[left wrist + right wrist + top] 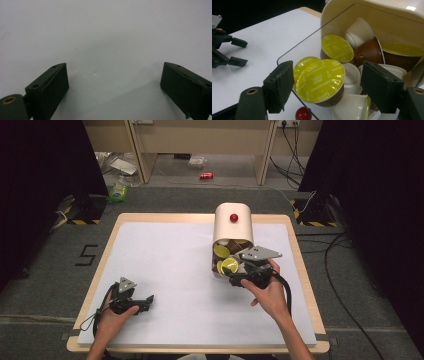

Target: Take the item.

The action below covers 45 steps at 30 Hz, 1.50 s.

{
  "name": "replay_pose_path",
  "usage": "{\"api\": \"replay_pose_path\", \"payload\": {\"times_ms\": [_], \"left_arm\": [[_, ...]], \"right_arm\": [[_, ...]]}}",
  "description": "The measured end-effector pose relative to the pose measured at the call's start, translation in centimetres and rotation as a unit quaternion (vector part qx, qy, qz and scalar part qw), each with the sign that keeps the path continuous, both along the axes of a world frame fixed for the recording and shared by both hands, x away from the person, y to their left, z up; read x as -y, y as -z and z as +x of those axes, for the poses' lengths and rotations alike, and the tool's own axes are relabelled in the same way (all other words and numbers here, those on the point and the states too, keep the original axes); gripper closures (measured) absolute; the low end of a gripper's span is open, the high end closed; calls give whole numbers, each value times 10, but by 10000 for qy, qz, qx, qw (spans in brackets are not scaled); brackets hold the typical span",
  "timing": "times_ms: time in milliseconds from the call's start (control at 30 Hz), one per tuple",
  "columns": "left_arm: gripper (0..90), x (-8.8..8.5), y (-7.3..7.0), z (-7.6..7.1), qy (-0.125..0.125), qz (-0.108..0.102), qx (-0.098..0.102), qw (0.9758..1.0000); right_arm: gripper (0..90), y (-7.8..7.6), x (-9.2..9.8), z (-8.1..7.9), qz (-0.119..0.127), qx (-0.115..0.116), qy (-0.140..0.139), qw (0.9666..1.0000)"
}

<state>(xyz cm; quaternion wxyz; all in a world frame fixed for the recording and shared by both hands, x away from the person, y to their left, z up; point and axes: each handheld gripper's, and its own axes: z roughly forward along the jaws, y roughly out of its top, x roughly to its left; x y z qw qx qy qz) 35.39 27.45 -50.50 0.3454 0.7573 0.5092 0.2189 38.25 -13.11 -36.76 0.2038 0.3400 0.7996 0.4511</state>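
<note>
A cream container [233, 227] lies on its side on the white mat [170, 255], its mouth toward me, with several coffee capsules spilling out. My right gripper [235, 271] is at that mouth. In the right gripper view, the right gripper [328, 72] stands open around a brown capsule with a yellow-green foil lid [319, 80]; the left pad is close to its rim and a gap shows on the right. My left gripper [149, 302] rests on the mat at the near left, and in its own view the left gripper [113, 66] is open with nothing between the jaws.
More capsules lie in the container: another yellow-lidded one [337, 48], a brown one [369, 51], white ones [359, 31]. A clear panel edge [294, 48] fronts the mouth, with a small red ball [303, 113] beside it. The wooden table rim [100, 265] frames the mat.
</note>
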Motion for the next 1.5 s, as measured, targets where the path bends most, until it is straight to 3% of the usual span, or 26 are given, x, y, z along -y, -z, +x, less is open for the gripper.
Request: {"api": "replay_pose_path", "payload": {"times_ms": [267,567,700,767,933,1500], "left_arm": [[75,0,0,0,-2,0,0,10000],[74,0,0,0,-3,3,0,10000],[74,0,0,0,-3,2,-1,10000],[75,0,0,0,-3,3,0,10000],[74,0,0,0,-4,0,-3,10000],[75,0,0,0,-2,4,0,10000]], "right_arm": [[323,4,0,5,-59,-94,64,9999],[350,6,-1,10,46,-308,32,9995],[408,8,-3,13,-20,-419,43,9991],[443,11,-4,15,-208,-408,141,9988],[498,11,-4,15,-340,-310,90,9989],[539,3,-7,7,-366,-86,-145,9992]]}}
